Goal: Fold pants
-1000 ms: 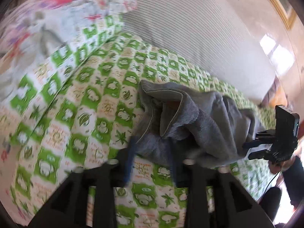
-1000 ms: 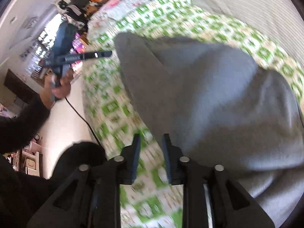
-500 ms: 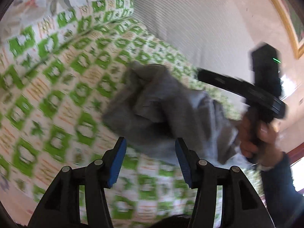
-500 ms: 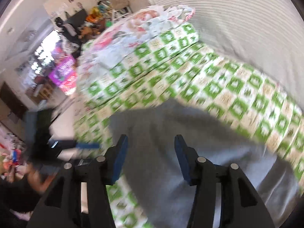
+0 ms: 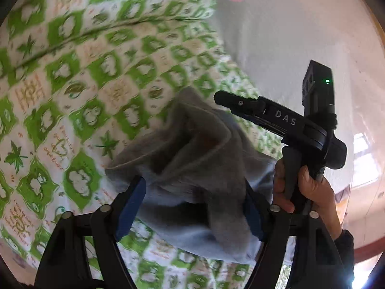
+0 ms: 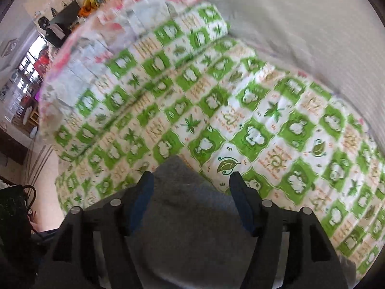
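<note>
In the left wrist view, the left gripper [image 5: 192, 204] had its jaws wide and opening; the crumpled grey pants [image 5: 192, 168] lay between the blue pads, with no visible pinch. The pants rested on the green-and-white quilt [image 5: 84, 84]. To the right, a hand [image 5: 303, 187] held the right gripper [image 5: 223, 98] above the pants. In the right wrist view, the right gripper [image 6: 191, 190] was opening over the pants [image 6: 192, 216], gripping nothing, near the quilt [image 6: 264, 132].
</note>
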